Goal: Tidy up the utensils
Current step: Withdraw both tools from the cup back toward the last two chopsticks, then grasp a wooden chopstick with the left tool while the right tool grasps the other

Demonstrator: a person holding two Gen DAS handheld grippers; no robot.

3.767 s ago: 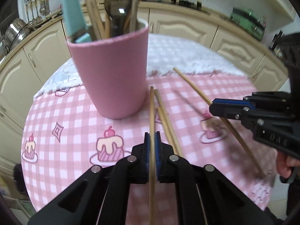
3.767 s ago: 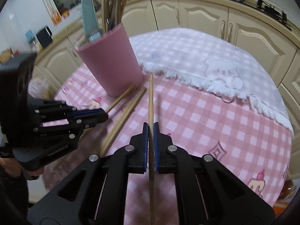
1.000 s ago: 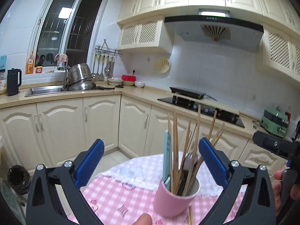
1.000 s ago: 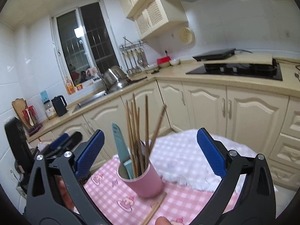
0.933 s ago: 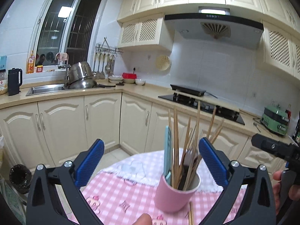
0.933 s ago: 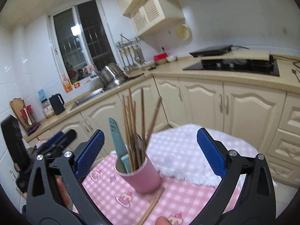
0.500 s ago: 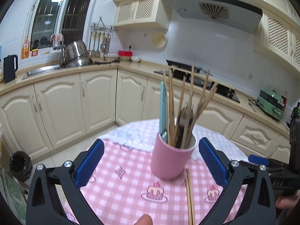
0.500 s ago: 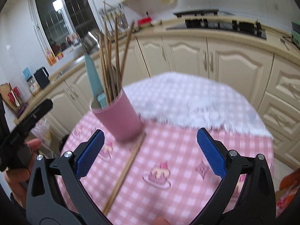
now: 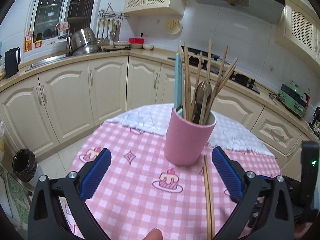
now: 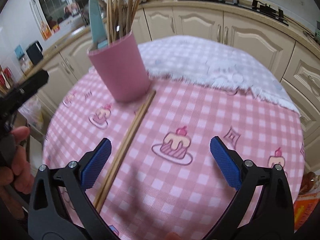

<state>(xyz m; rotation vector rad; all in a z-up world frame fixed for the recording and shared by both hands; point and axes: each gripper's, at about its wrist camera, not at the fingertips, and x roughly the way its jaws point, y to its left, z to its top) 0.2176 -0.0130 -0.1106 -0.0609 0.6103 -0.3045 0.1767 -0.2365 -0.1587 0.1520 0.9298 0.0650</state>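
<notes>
Left gripper was spread wide and held nothing, above the pink checked worktop; right gripper likewise stood splayed and empty. Two loose wooden chopsticks lay side by side on the cloth, touching each other, their far ends just beside the base of the pink cup. The cup stood upright, holding more chopsticks, a teal-handled tool and dark metal spoons.
</notes>
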